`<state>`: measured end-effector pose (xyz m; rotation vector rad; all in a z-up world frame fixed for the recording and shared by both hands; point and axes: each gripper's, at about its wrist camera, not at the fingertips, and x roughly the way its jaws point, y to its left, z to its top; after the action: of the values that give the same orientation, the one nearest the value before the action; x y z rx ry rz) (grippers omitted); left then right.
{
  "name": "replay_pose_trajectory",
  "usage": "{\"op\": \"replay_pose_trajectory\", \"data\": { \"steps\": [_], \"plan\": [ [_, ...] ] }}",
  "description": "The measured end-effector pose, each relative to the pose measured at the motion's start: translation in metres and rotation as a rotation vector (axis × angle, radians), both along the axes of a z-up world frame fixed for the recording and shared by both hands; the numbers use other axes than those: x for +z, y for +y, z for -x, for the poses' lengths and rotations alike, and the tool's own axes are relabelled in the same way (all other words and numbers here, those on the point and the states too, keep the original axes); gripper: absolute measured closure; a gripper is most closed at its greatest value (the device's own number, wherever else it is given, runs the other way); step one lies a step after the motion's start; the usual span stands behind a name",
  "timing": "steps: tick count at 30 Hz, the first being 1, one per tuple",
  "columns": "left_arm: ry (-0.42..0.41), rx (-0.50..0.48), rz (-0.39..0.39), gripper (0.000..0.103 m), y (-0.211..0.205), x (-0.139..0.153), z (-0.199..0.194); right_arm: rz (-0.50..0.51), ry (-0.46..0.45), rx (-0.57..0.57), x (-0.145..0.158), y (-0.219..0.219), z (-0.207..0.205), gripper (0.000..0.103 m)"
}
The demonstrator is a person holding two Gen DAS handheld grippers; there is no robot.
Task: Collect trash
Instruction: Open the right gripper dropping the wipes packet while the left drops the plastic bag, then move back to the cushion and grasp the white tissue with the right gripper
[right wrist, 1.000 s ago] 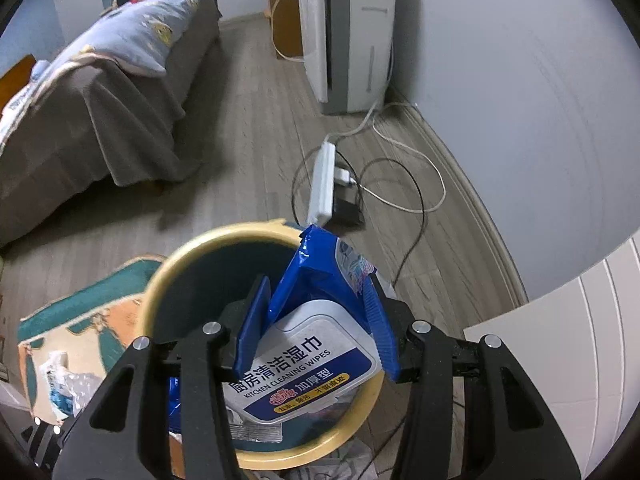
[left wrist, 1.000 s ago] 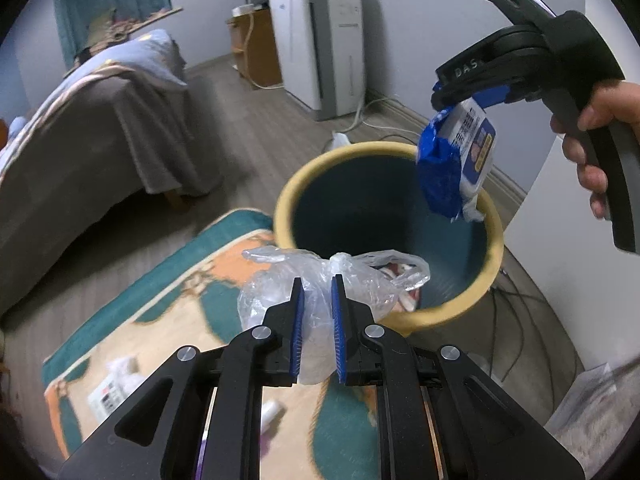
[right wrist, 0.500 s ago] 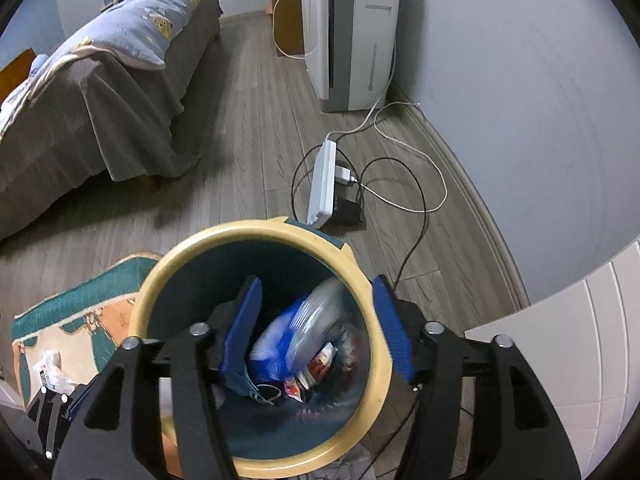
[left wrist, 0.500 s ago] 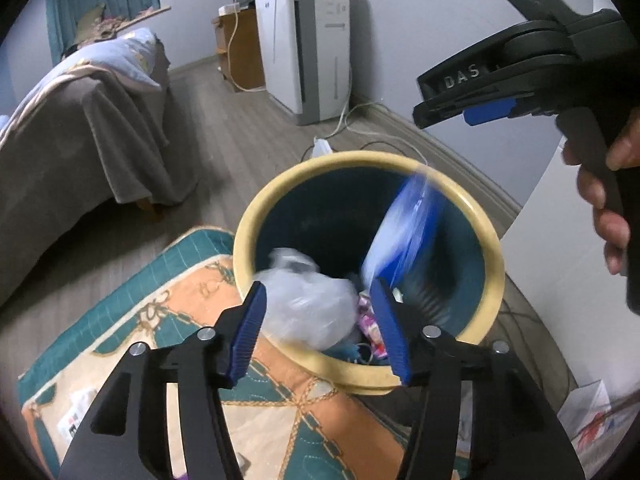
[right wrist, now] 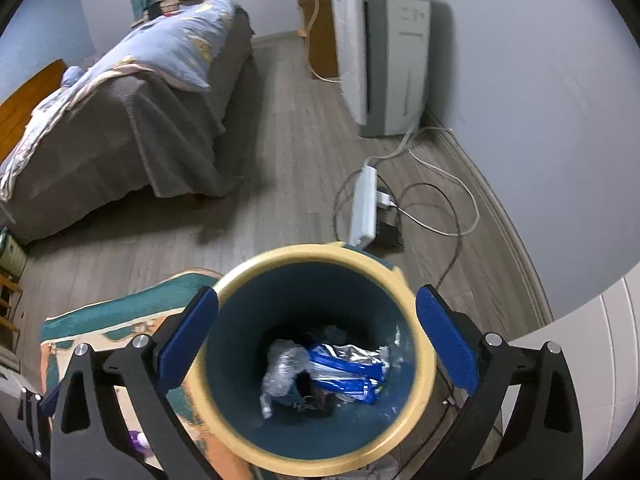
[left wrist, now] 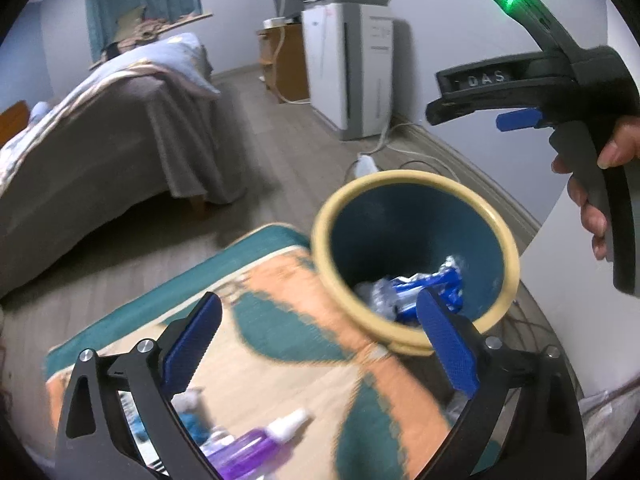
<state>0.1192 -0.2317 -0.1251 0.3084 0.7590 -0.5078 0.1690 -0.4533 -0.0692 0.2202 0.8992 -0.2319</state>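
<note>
Hanging directly over the bin (right wrist: 320, 354), the right gripper (right wrist: 318, 338) has its blue-padded jaws spread wide with nothing between them; the bin's yellow rim fills the gap between them in the right wrist view. Down inside the bin lie the blue wipes packet (right wrist: 346, 372) and, touching its left side, the crumpled clear plastic bag (right wrist: 282, 366). The left gripper (left wrist: 320, 344) is just as wide open and equally empty, held beside the bin over the teal-and-orange rug (left wrist: 280, 360) that the bin's near side borders. On the rug, on the side away from the bin, lies a purple bottle (left wrist: 252, 450) with a white cap. Beyond the bin a white power strip (right wrist: 365, 204) rests on the wooden floor.
</note>
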Motion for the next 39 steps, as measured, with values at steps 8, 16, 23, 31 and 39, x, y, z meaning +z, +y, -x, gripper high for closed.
{"op": "replay_pose_trajectory", "data": {
  "steps": [8,16,23,31,39],
  "plan": [
    [-0.052,0.115,-0.041,0.005,0.08,0.039,0.0,-0.001,-0.033,0.122,0.016,0.058,-0.007,0.006],
    [-0.071,0.282,-0.036,0.005,0.166,0.054,-0.002,0.015,-0.05,0.238,0.03,0.123,-0.01,0.006],
    [-0.059,0.391,-0.026,0.005,0.219,0.041,0.0,0.016,-0.015,0.302,0.02,0.175,-0.01,0.006],
    [-0.021,0.432,-0.104,0.005,0.242,0.0,-0.006,0.032,0.087,0.383,-0.019,0.231,-0.017,0.006],
    [0.083,0.501,-0.025,0.005,0.267,-0.018,-0.017,0.122,0.22,0.571,-0.075,0.295,-0.022,0.039]
  ]
}}
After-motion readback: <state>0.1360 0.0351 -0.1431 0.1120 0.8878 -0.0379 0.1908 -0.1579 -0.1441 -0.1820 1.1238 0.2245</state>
